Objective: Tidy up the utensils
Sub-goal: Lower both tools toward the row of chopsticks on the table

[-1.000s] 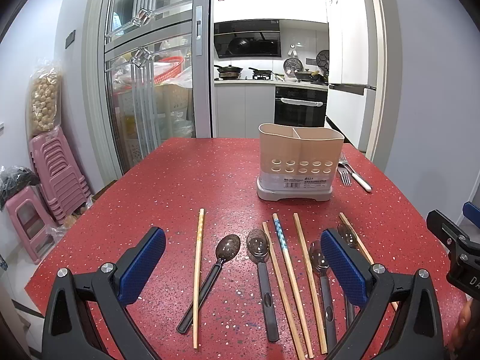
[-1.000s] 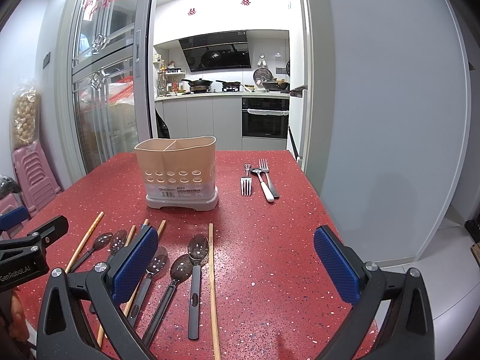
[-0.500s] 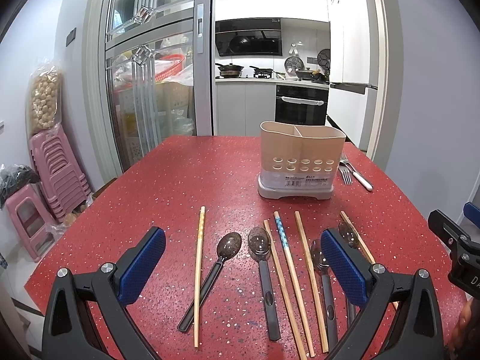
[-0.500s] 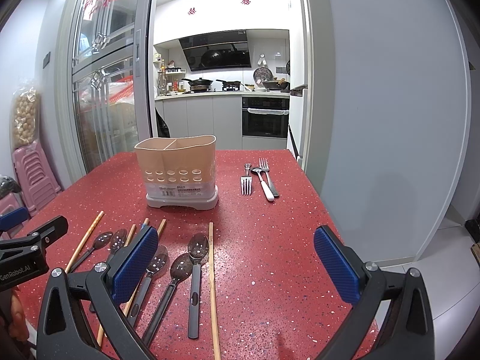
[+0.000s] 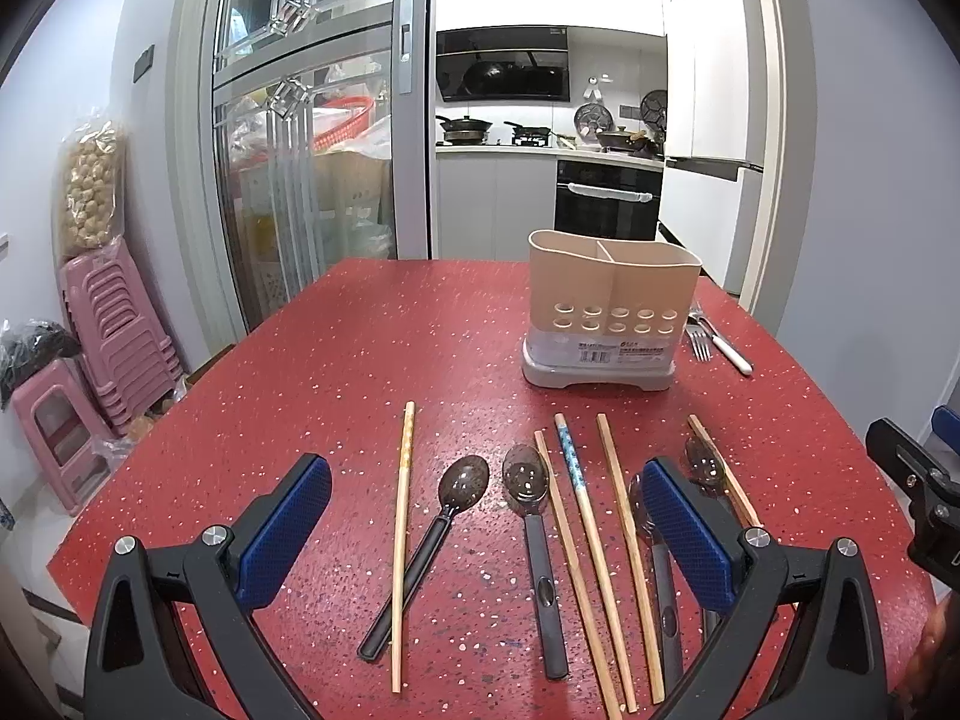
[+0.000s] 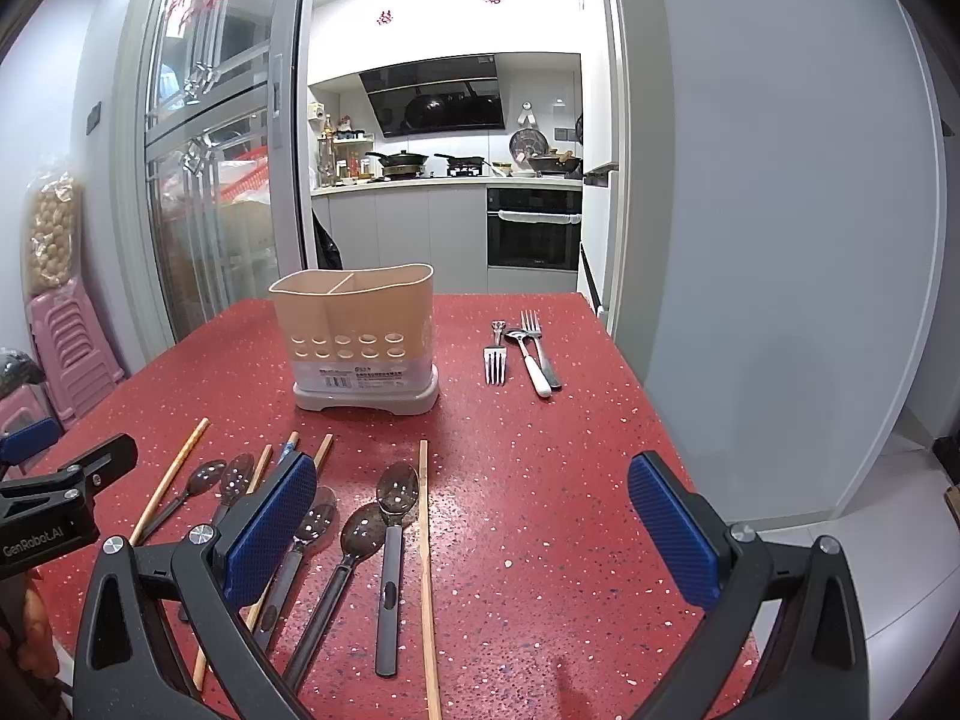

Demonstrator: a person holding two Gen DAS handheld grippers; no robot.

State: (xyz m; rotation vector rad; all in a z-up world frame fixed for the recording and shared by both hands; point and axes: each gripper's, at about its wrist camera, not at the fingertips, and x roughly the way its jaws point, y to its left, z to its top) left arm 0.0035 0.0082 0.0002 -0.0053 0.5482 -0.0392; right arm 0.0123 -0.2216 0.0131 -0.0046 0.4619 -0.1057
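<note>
A beige two-compartment utensil holder (image 5: 612, 306) (image 6: 360, 336) stands upright on the red table (image 5: 360, 360). Several dark spoons (image 5: 456, 489) (image 6: 396, 489) and wooden chopsticks (image 5: 403, 516) (image 6: 426, 540) lie in a row on the near part of the table. Two metal forks and a white-handled spoon (image 6: 528, 354) lie right of the holder, also in the left wrist view (image 5: 717, 339). My left gripper (image 5: 480, 516) is open and empty above the spoons and chopsticks. My right gripper (image 6: 474, 516) is open and empty above the table's near right part.
The table's right edge (image 6: 672, 420) drops to the floor beside a grey wall. Pink stacked stools (image 5: 114, 324) stand left of the table. A glass sliding door (image 5: 300, 180) and a kitchen lie beyond the far edge.
Both views have shifted very slightly; the utensils and holder lie where they were. Both grippers stay open.
</note>
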